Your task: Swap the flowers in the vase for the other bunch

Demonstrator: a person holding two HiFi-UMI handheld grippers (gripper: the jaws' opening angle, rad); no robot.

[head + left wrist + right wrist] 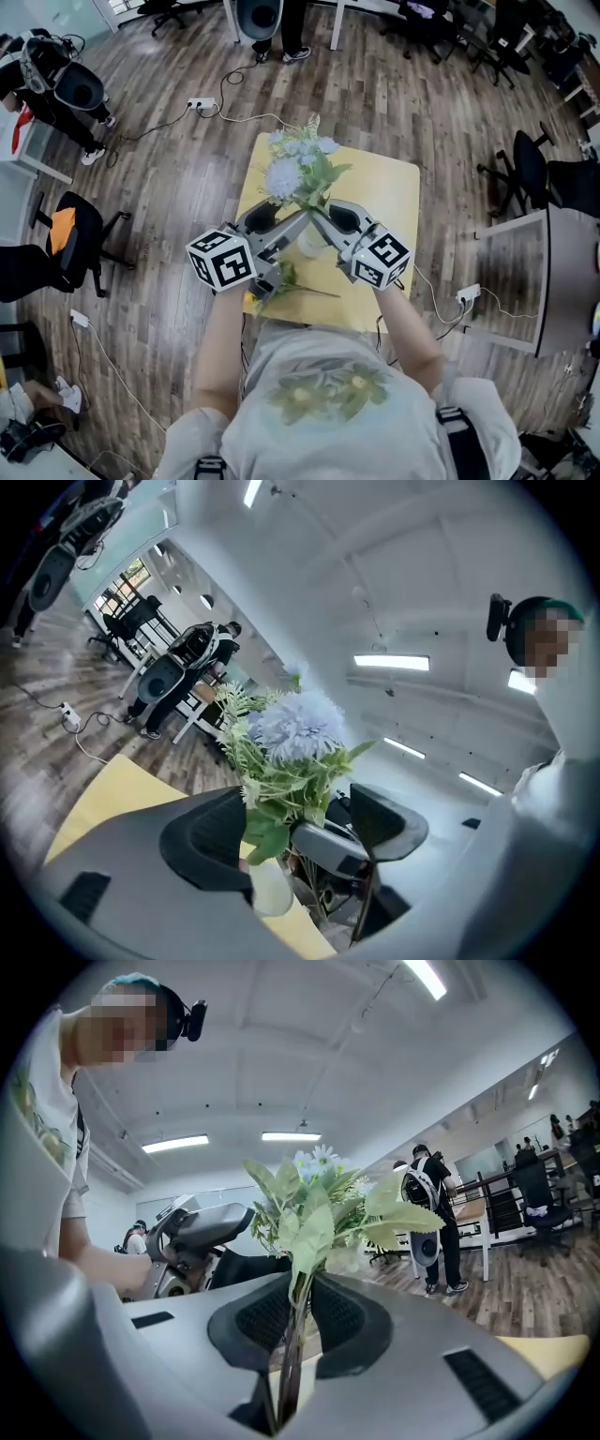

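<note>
A bunch of pale blue and white flowers (295, 164) stands in a white vase (312, 246) on the yellow table (398, 202). My right gripper (302, 1321) is shut on the bunch's green stems (292, 1344) just above the vase. My left gripper (295, 832) is open, its jaws standing wide on either side of the vase neck (270, 892) and the lower leaves; its pads press on nothing. Both grippers, left (284, 230) and right (321, 225), meet at the vase from opposite sides. A second bunch (279, 279) with green leaves lies flat on the table near its front edge.
Wood floor surrounds the small table. A power strip and cables (202, 103) lie on the floor behind it, another strip (467, 294) at the right. Office chairs (80, 234) stand left and right (525, 173). People stand at desks in the background (427, 1208).
</note>
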